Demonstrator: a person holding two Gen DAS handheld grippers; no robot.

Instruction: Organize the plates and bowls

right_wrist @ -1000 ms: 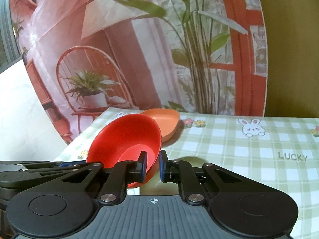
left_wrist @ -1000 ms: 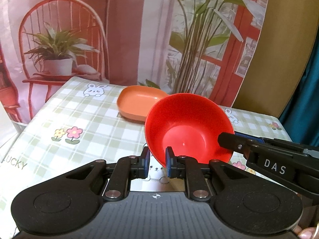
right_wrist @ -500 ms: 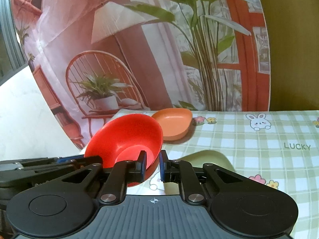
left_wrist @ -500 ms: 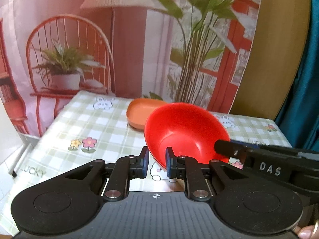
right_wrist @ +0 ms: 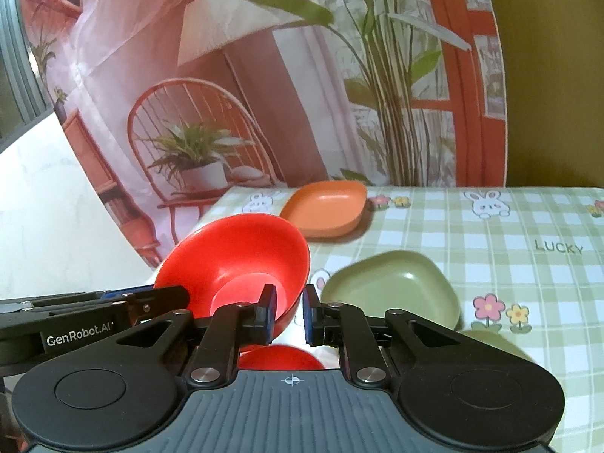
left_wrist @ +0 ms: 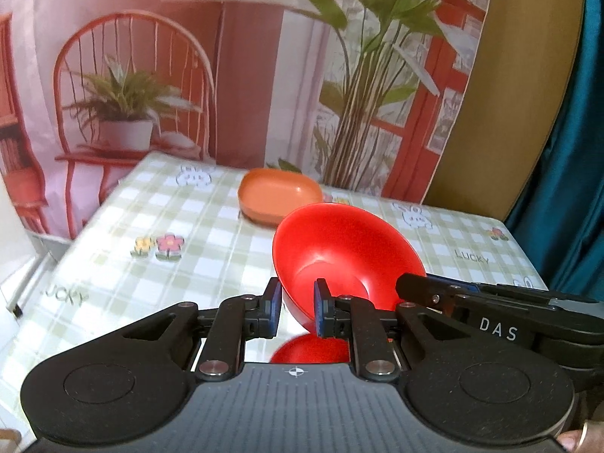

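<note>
A red bowl [left_wrist: 339,249] hangs tilted above the checked tablecloth, held by its rim from both sides. My left gripper [left_wrist: 298,304] is shut on the bowl's near left rim. My right gripper [right_wrist: 288,307] is shut on the right rim of the same red bowl [right_wrist: 241,256]. Each gripper shows in the other's view: the right gripper [left_wrist: 415,287] at the bowl's right edge, the left gripper [right_wrist: 166,298] at its left edge. An orange plate [left_wrist: 279,196] [right_wrist: 324,207] lies at the table's far side. A green plate [right_wrist: 392,287] lies just right of the bowl.
The table [left_wrist: 196,249] carries a green checked cloth with rabbits, flowers and the word LUCKY. A printed backdrop [left_wrist: 234,75] of a chair and plants stands behind the far edge. A teal curtain [left_wrist: 577,151] hangs at the right. The table's left edge drops off near a white floor.
Both grippers and the red bowl have drawn back from the orange plate and risen a little. The green plate has come fully into the right wrist view.
</note>
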